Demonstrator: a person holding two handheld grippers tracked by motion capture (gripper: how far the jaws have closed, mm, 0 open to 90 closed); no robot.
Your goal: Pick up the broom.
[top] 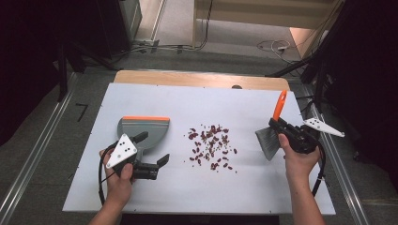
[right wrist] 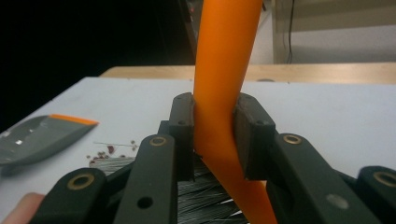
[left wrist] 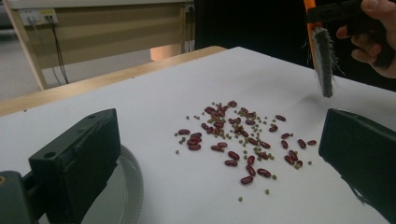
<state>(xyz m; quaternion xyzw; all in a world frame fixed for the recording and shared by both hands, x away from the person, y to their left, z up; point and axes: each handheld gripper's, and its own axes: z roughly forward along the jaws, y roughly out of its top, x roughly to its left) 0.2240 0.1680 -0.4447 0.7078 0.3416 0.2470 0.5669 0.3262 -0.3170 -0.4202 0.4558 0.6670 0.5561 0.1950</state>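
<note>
A pile of red beans [top: 211, 145] [left wrist: 238, 135] [right wrist: 107, 151], mixed with small green ones, lies mid-board. A grey dustpan [top: 143, 129] [right wrist: 42, 135] with an orange lip rests flat to their left; its rim [left wrist: 128, 186] shows beside my left jaw. My left gripper [top: 152, 149] [left wrist: 217, 154] hovers at the dustpan's near edge, open, with nothing between its jaws. My right gripper [top: 281, 126] [right wrist: 217, 135] is shut on the orange handle of a brush [top: 280, 105] [left wrist: 322, 60] [right wrist: 224, 70]. The grey bristles [top: 267, 140] hang just above the board, right of the beans.
Everything sits on a white board [top: 187, 187] laid over a wooden table whose edge [top: 202, 78] shows at the back. Metal rails run along the floor on both sides. Cables [top: 274, 46] lie on the floor beyond the table.
</note>
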